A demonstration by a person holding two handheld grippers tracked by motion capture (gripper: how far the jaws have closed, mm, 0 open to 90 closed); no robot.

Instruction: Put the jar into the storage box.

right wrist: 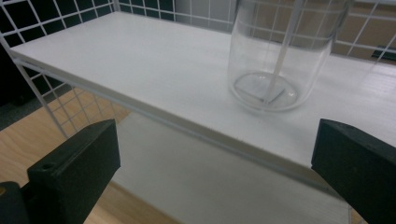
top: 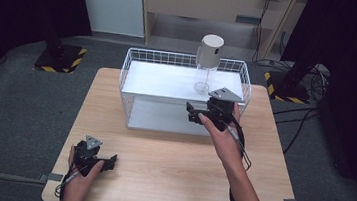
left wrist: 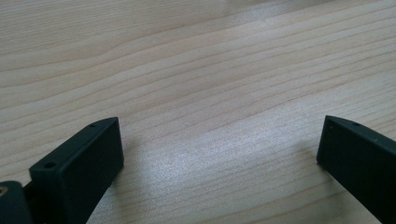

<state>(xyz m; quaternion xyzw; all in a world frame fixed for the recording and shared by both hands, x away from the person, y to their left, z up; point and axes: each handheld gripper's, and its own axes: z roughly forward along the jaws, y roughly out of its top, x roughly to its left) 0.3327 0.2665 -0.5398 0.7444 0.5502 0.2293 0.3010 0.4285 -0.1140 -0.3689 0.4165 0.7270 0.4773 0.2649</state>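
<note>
Right hand-held gripper [top: 192,113] is hanging in front of the wire shelf [top: 134,75] with jaws spread wide and nothing between them; the bottle [right wrist: 280,56] is standing upright on the top shelf board, just ahead of it and apart from the jaws. This looks like either the approach to a grasp or the moment just after a release, hard to say which. A grasp would need the jaws brought around the clear body, then closed. Left hand-held gripper [top: 104,163] is lying open and empty on the surface [left wrist: 210,70].
</note>
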